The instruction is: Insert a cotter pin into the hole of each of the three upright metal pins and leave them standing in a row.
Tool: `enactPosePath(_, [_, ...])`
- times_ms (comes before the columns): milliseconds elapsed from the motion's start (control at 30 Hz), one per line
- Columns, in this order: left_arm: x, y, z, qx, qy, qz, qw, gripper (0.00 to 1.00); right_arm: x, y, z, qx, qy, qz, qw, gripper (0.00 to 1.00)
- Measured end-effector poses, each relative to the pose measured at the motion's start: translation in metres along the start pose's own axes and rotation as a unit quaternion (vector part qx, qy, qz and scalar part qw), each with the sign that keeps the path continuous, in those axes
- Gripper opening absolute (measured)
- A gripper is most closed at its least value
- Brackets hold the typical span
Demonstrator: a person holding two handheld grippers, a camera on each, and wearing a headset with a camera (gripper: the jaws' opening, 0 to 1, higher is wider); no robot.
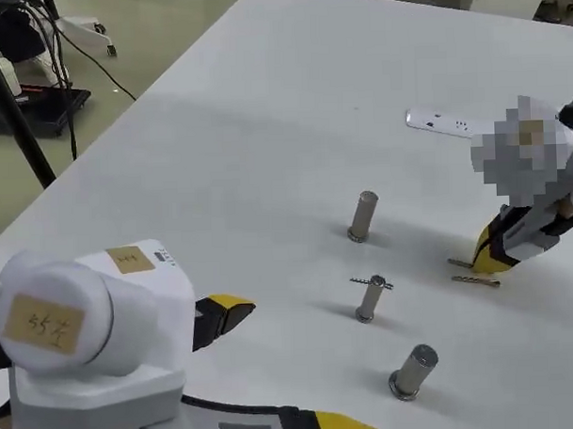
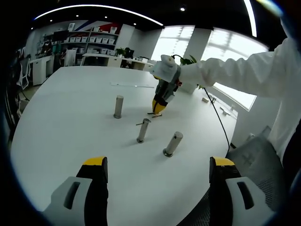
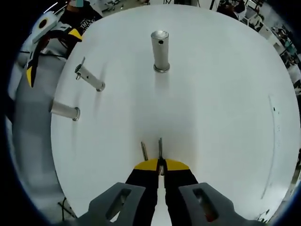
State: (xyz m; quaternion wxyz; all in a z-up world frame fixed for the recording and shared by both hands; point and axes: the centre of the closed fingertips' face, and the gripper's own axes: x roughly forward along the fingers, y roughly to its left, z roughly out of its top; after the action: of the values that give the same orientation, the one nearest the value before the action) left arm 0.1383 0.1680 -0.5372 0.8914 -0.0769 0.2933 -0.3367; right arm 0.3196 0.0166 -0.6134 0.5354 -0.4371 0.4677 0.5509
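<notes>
Your right gripper [image 3: 161, 165] is clamped on a cotter pin [image 3: 160, 146]; lift it level, clear of the spare pin [image 3: 144, 150]. Your left gripper [image 2: 158, 162] is spread apart.

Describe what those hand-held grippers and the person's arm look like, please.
The left hand-held gripper and right hand-held gripper each have a white and grey body and black jaws tipped yellow. The left one carries tan labels with handwritten marks. The person wears a white sleeve.
</notes>
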Motion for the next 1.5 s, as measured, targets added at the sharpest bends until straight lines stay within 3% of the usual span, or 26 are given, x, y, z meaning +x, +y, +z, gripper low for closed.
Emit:
enactPosePath(200, [-0.001,0.001,0.004,0.007,-0.007,0.005,0.9999,0.88,0.001,0.001,0.0,-0.015,0.033,0.017,0.9992,0.0])
enactPosePath(300, [-0.001,0.001,0.005,0.007,-0.008,0.004,0.9999,0.88,0.001,0.0,0.0,-0.005,0.047,0.027,0.9985,0.0])
enactPosePath(400, [-0.003,0.0,0.009,0.003,-0.014,0.003,0.9999,0.88,0.001,0.0,-0.001,-0.026,0.053,0.038,0.9975,0.0])
enactPosePath(567, [-0.003,-0.001,0.011,0.001,-0.017,0.003,0.9999,0.87,0.001,0.001,-0.001,-0.019,0.051,0.044,0.9976,0.0])
enactPosePath(833, [-0.002,-0.005,0.014,0.003,-0.018,-0.001,0.9998,0.87,0.002,0.0,-0.001,-0.03,0.082,0.024,0.9959,0.0])
enactPosePath(1100, [-0.003,-0.006,0.015,0.009,-0.018,0.005,0.9998,0.84,0.003,-0.006,-0.004,-0.015,0.1,0.009,0.9948,0.0])
enactPosePath(1333, [-0.007,-0.007,0.016,0.012,-0.017,0.008,0.9998,0.84,0.003,-0.006,-0.006,-0.011,0.098,-0.004,0.9951,0.0])
enactPosePath(1500, [-0.01,-0.01,0.015,0.017,-0.011,0.009,0.9998,0.83,0.002,-0.006,-0.006,-0.039,0.091,-0.012,0.995,0.0])
